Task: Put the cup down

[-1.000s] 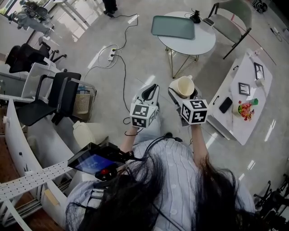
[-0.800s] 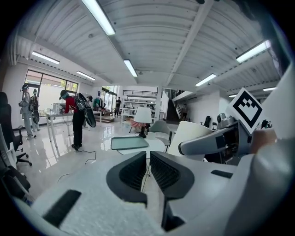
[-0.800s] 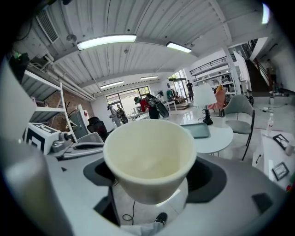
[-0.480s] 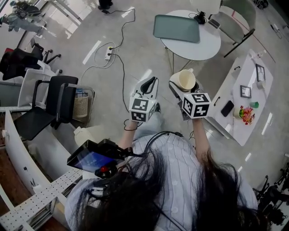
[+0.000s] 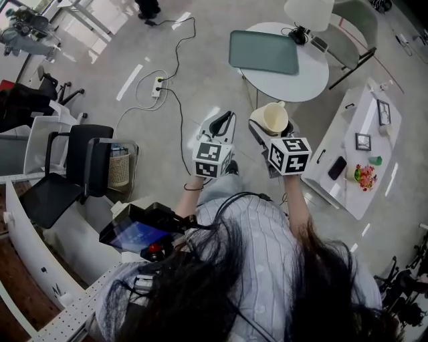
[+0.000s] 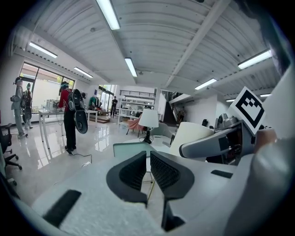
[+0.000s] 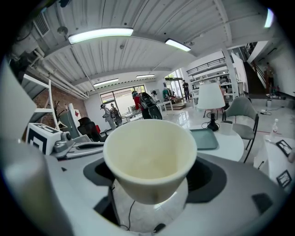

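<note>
Stepped closer to the round table (image 5: 294, 77) since a second ago, bringing a white lamp (image 5: 307, 12) into the top edge of the head view. Reaches both forearms forward from the body, side by side and roughly level, each ending in a cube with square markers. Carries the left gripper (image 6: 148, 161) with its jaws drawn almost together, only a thin slit between the black ribbed pads (image 6: 133, 173), nothing caught in it. Clamps the right gripper (image 5: 271, 131) on a cup (image 7: 148, 156), a jaw on either side of its body. Holds that cup in the air above the floor, short of the round table, tilted so its open mouth faces the gripper's own camera and partly upward. Shows as a cream cup, matte, wide at the rim and narrowing toward the base, pale and plain inside. Looks down, further out, on grey polished floor with a black cable and a power strip (image 5: 158, 85) off to the left. Meets the round table beyond the cup, white-topped on thin legs, bearing a green tray (image 5: 263, 51) and the lamp near its far edge. Takes in a long white table (image 5: 351, 190) at the right with small things on it, and a green chair (image 5: 348, 37) past the round table.
</note>
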Motion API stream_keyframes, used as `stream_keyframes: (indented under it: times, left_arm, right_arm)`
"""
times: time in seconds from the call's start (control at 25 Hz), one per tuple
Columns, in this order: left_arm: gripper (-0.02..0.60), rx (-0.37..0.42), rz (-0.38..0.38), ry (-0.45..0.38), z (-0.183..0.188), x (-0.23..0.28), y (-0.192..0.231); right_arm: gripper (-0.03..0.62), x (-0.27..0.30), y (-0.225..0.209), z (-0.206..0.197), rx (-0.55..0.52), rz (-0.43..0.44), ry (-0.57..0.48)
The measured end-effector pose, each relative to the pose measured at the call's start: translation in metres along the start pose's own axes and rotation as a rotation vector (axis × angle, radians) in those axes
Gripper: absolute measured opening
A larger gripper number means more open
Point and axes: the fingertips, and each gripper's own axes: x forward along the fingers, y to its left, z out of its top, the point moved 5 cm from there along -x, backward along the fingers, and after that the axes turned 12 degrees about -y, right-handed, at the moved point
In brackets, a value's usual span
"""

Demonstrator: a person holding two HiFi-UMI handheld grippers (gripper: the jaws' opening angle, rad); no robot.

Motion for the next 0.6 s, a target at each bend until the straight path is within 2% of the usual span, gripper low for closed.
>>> stream_keyframes:
  times: [0.36,0.6]
  left_arm:
    - [0.037,-0.003,-0.048,0.005,0.003,0.021,0.029]
    - [0.037,-0.011,-0.065,0.013,-0.002,0.024,0.025]
  right_arm:
    - [0.413,0.029,0.000,0.007,0.012,-0.047,-0.013]
    - [0.413,0.028,-0.005,0.005,0.013,-0.064,-0.006]
